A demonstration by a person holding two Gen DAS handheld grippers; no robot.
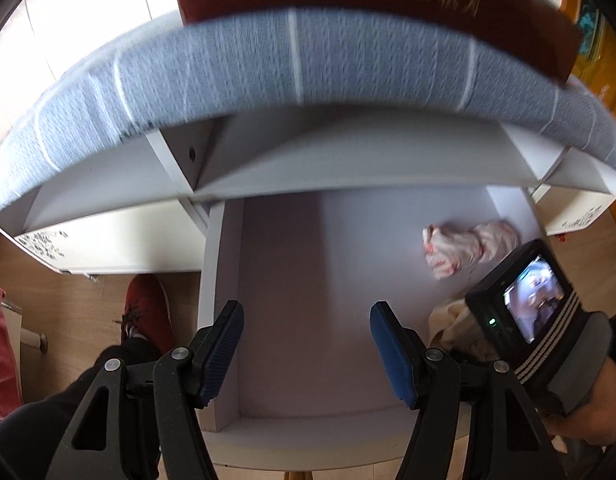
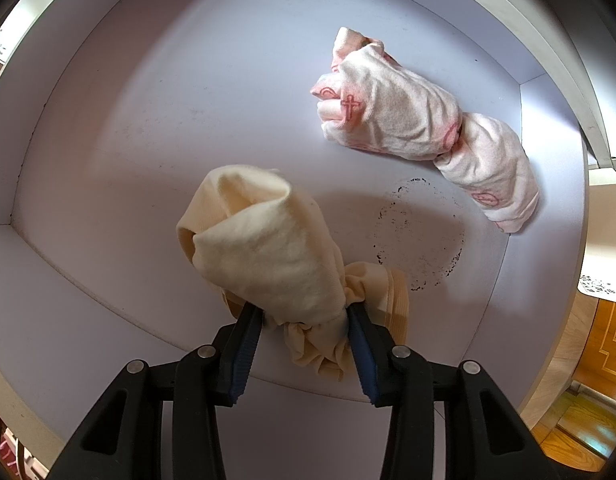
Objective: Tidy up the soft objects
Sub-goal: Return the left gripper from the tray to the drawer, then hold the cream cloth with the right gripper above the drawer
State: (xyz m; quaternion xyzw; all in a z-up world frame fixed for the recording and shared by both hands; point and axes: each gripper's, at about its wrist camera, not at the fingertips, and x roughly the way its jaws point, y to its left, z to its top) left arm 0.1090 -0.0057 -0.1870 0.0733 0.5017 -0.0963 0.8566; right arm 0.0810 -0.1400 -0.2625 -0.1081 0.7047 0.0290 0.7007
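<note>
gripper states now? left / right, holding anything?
Left gripper: open, nothing between the jaws.
Right gripper: shut on the cream sock bundle, above the drawer floor.

Left hand-held gripper (image 1: pixel 306 344) agape; right (image 2: pixel 304 320) clamped.

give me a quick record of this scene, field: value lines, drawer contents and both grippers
setting: open white drawer under a bed with a blue-grey mattress
item 1: cream sock bundle, clamped in the right gripper above the drawer floor
item 2: pink patterned sock bundle, lying loose on the drawer floor near the far right corner
left gripper: open, empty, over the drawer
mark: dark ring stain on the drawer floor between the bundles
</note>
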